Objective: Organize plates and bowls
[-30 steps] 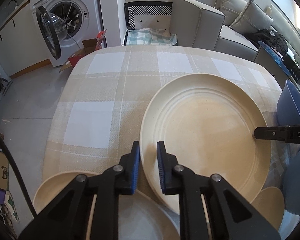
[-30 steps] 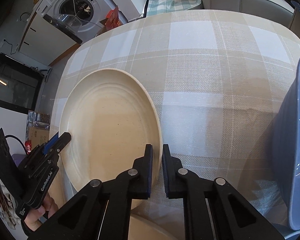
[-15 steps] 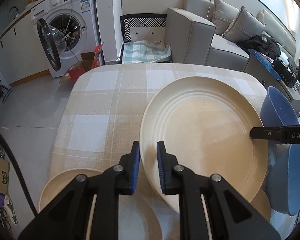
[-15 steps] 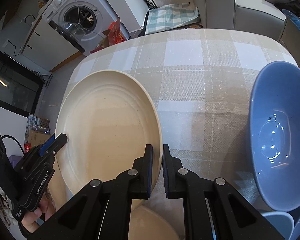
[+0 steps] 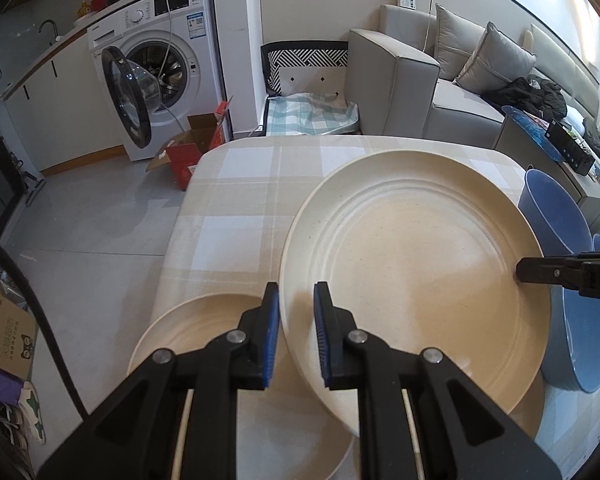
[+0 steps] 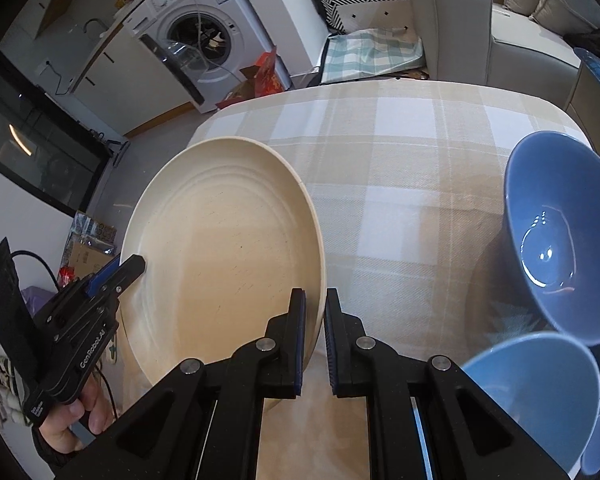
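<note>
The left gripper (image 5: 296, 332) is clenched on the near-left rim of the large cream plate (image 5: 416, 280), its blue pads (image 5: 274, 332) pinching the edge with only the rim's thickness between them. Across the plate, the right gripper (image 6: 314, 336) is likewise clamped on the opposite rim, so the plate hangs tilted between the two claws, lifted off the checked tablecloth (image 6: 400, 168). In the left wrist view the right gripper's black fingertip shows at the plate's far right edge; in the right wrist view the left gripper sits at the plate's left edge, with a hand (image 6: 66, 428) wrapped around its handle. Directly below and left of the left claw lies a second cream plate (image 5: 204, 328) on the cloth, partly under the held one. To the right of the right claw stands a dark blue bowl (image 6: 560, 236), tilted against a lighter blue bowl (image 6: 536, 396) nearer the claw. Beyond the table's far edge, well away from both claws, are a washing machine (image 5: 160, 68) with its door open, a red cardboard box (image 5: 188, 152) on the floor, and a grey sofa (image 5: 432, 80)
</note>
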